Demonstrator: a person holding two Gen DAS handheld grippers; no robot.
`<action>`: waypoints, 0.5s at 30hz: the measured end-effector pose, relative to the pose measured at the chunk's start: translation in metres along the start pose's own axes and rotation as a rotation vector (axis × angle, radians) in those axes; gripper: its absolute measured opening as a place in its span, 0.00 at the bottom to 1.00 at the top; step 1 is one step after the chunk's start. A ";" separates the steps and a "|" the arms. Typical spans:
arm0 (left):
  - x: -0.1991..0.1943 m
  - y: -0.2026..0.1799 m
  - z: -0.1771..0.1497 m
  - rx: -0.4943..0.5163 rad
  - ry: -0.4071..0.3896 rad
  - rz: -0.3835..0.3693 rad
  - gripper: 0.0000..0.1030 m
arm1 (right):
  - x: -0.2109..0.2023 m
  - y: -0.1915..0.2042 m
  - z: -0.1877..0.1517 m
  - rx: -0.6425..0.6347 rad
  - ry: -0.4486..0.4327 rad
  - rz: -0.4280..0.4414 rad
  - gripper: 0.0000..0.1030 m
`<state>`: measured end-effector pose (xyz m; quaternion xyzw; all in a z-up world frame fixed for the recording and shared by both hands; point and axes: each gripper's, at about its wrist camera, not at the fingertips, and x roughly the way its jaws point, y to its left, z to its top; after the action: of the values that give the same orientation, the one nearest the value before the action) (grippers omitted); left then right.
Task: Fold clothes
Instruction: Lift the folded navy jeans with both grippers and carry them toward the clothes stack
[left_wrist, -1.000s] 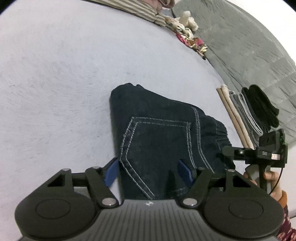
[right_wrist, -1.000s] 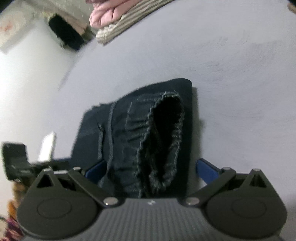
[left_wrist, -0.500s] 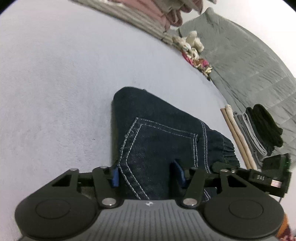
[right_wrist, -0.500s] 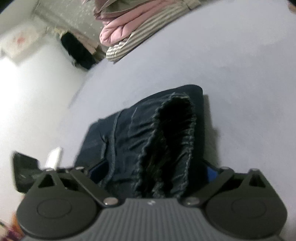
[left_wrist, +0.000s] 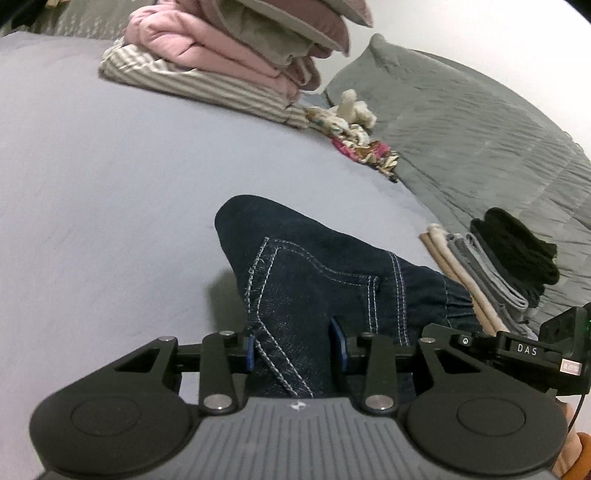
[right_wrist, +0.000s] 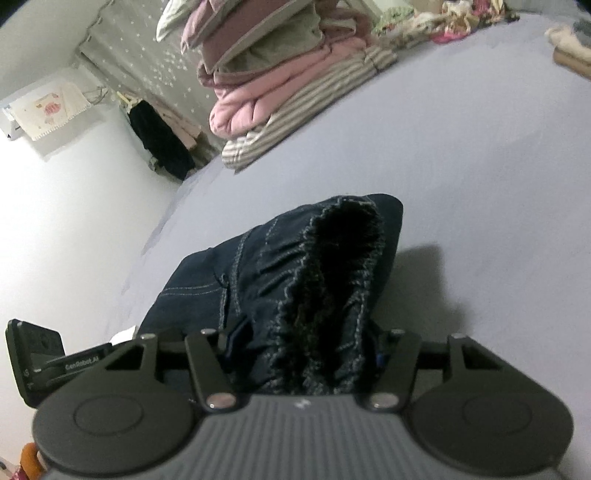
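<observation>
Left wrist view first: the left gripper (left_wrist: 297, 349) is low in the middle of the frame and its jaws are closing, with the blue pads pressed into the near end of the folded dark jeans (left_wrist: 314, 269), right by the stitched back pocket. So it's grasping denim. The jeans sit centre frame on the pale grey bedsheet (left_wrist: 92, 192). At the upper middle there's a stack of pink and striped bedding (left_wrist: 221, 62), and on the right side a small pile of folded clothes (left_wrist: 495, 262) with black on top, lying against a grey quilt (left_wrist: 480, 125).

Right wrist view: the right gripper (right_wrist: 306, 350) is at the bottom centre, jaws closing too, clamped around the gathered elastic waistband of the jeans (right_wrist: 295, 273). The right pad is mostly buried in fabric. The bedding stack (right_wrist: 280, 85) shows at the top.
</observation>
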<state>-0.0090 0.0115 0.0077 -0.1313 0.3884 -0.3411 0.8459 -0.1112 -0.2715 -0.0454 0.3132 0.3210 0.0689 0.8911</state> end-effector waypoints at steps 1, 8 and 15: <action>0.001 -0.005 0.002 0.005 -0.001 -0.007 0.34 | -0.007 -0.002 0.002 0.000 -0.010 -0.002 0.56; 0.014 -0.046 0.010 0.040 -0.002 -0.060 0.34 | -0.055 -0.018 0.016 0.015 -0.074 -0.034 0.56; 0.039 -0.093 0.019 0.085 0.016 -0.113 0.34 | -0.102 -0.042 0.030 0.037 -0.138 -0.079 0.56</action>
<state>-0.0209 -0.0844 0.0434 -0.1142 0.3721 -0.4053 0.8272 -0.1767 -0.3530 0.0014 0.3210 0.2720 0.0060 0.9071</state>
